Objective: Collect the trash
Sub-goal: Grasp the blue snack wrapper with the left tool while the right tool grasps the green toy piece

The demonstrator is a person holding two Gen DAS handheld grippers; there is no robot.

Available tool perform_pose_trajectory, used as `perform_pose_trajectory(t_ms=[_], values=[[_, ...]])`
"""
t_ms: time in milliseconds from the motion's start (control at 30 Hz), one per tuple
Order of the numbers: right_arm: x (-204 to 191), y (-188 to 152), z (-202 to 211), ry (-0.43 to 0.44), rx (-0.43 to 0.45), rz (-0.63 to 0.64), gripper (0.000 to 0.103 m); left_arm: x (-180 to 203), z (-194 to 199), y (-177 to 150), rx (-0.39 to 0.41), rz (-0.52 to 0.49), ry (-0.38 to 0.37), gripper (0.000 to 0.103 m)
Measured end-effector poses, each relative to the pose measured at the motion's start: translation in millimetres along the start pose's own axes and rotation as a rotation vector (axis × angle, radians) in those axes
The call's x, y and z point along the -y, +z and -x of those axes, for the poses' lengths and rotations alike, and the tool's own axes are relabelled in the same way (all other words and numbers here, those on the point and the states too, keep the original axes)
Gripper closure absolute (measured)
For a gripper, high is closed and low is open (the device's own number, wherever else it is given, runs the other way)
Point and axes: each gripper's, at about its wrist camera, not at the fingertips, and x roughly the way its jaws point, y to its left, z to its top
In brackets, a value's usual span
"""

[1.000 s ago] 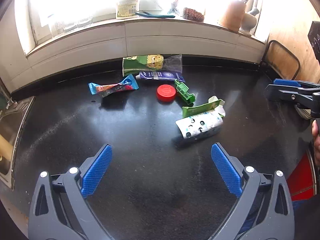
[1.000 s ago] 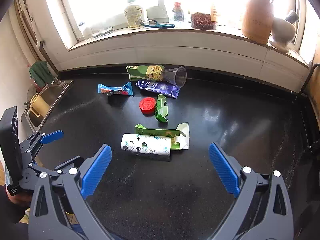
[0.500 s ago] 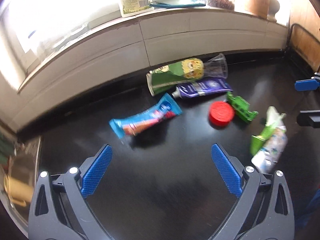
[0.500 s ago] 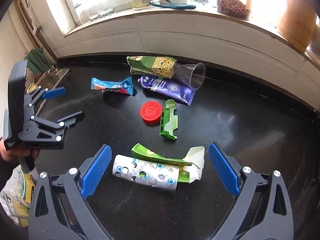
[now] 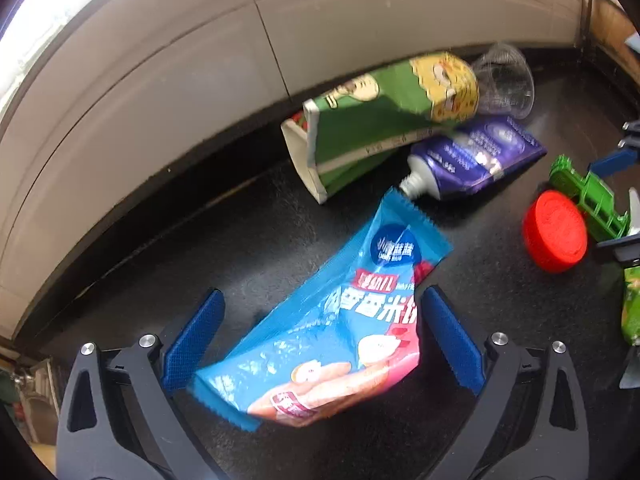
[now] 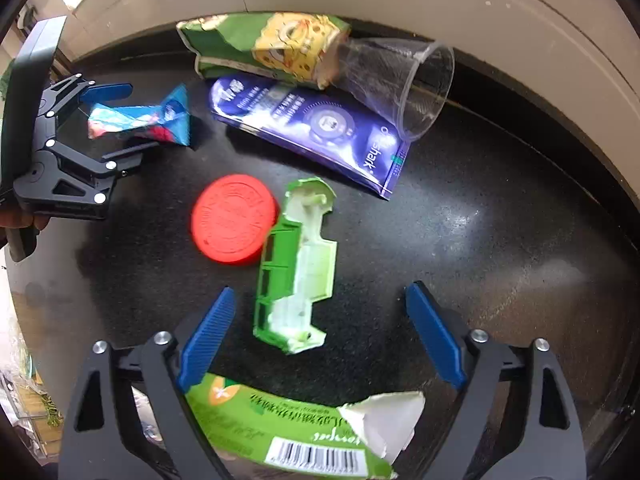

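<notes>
Fingers [image 5: 192,340] steeply downturned, spread astride blue wrapper [image 5: 340,332]

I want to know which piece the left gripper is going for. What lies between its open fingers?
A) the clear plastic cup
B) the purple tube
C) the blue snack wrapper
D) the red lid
C: in the left wrist view the blue snack wrapper lies between the open fingers of the left gripper.

Both hand-held grippers [image 5: 320,344] [image 6: 320,336] agape, down-tilted
</notes>
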Motion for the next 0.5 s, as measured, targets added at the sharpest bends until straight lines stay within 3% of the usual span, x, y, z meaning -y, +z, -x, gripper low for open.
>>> perform_pose_trajectory(t_ms=[100, 133, 167, 200, 267, 300, 333, 500], values=[[-5.1, 1.3, -0.8, -0.034, 0.018, 0.044, 0.030, -1.7, -1.4, -1.8, 0.015, 0.021, 0.001, 0.008], [-7.5, 1.2, 1.2, -0.027, 0.033, 0.054, 0.041, -1.1, -1.0, -2.8, 0.024, 0.022, 0.004, 0.013], [-9.0, 0.7, 2.8, -0.025, 0.042, 0.061, 0.057, -0.7, 1.3, -4.6, 0.031, 0.027, 0.002, 0.026], [-11.1, 0.2, 4.4, -0.021, 0.045, 0.064, 0.066, 0.9, 3.9, -6.4, 0.032, 0.040, -0.007, 0.036], [-14.5, -1.5, 6.2, -0.029, 0.041, 0.063, 0.071, 5.0, 7.6, -9.0, 0.013, 0.064, 0.011, 0.070], [-15.2, -2.2, 7.7, -0.021, 0.046, 0.057, 0.071, 6.1, 10.0, -10.4, 0.013, 0.077, 0.017, 0.075], [-16.0, -3.9, 11.3, -0.013, 0.053, 0.046, 0.071, 7.6, 12.5, -12.2, 0.008, 0.096, 0.008, 0.092], [-17.9, -14.2, 39.9, -0.009, 0.104, 0.031, 0.071, 17.7, 43.6, -27.8, 0.015, 0.209, 0.011, 0.092]])
